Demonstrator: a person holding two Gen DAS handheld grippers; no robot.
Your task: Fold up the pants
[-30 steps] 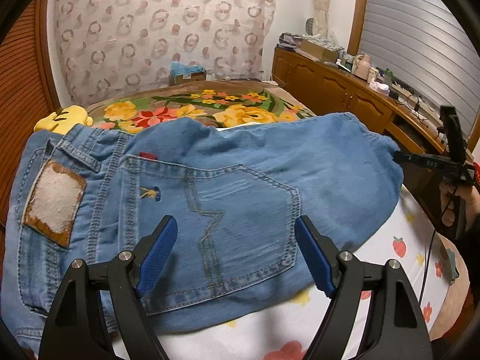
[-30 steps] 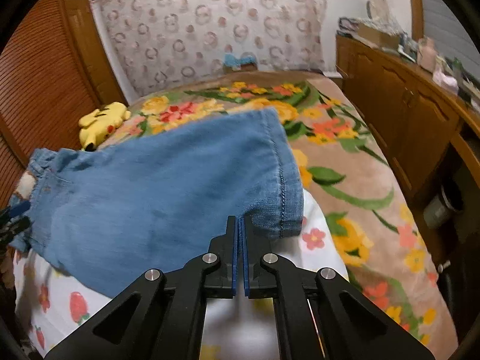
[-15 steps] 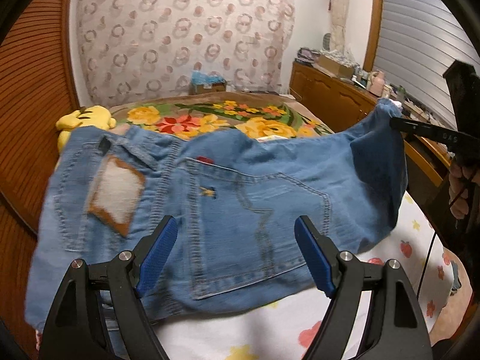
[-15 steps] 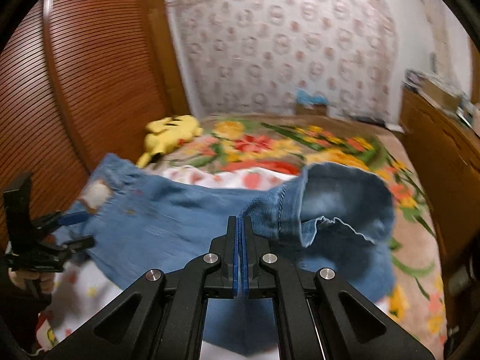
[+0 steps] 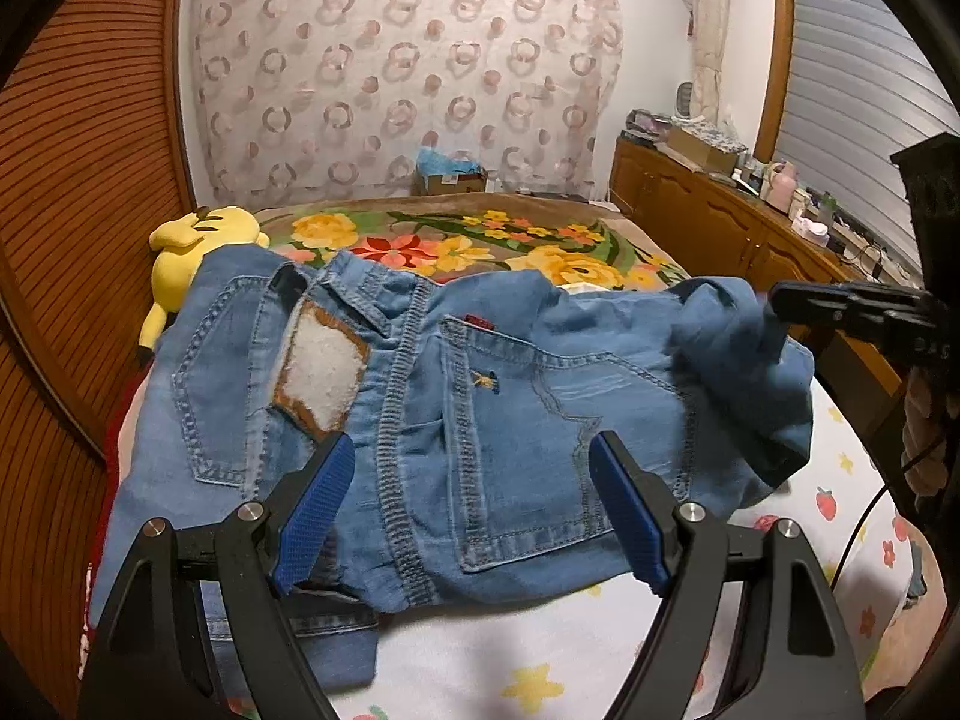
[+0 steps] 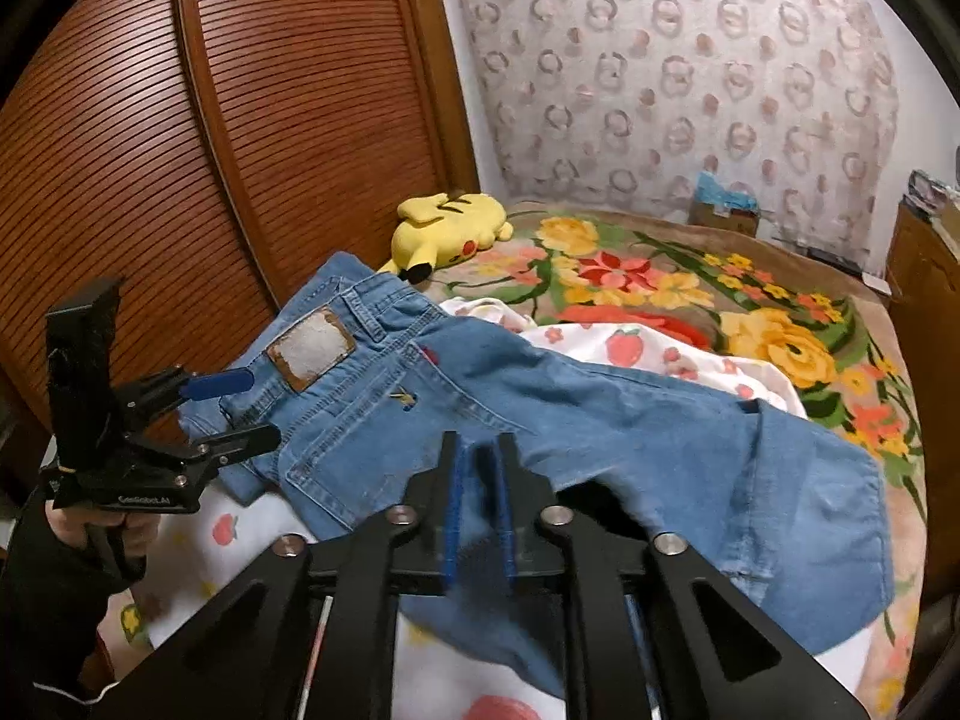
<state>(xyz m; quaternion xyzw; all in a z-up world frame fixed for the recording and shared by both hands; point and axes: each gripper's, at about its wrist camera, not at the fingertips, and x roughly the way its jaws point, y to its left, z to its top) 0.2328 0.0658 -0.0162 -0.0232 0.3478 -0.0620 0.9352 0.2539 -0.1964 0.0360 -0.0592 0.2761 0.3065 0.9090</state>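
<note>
Matt blue denim pants (image 5: 516, 420), stitched seams

A bedroom in a home.

A bed (image 5: 630, 240) under a floral blanket (image 6: 780, 336) fills the room, with a yellow plush toy (image 6: 450, 225) on it, a louvred wooden wardrobe door (image 6: 210, 150) beside it and a cluttered wooden sideboard (image 5: 708, 204) along the opposite wall.

The right gripper (image 6: 478, 501) blurs at its fingers, hiding its hold on the jeans (image 6: 540, 414); small clutter on the sideboard (image 5: 720, 210) is unreadable.
</note>
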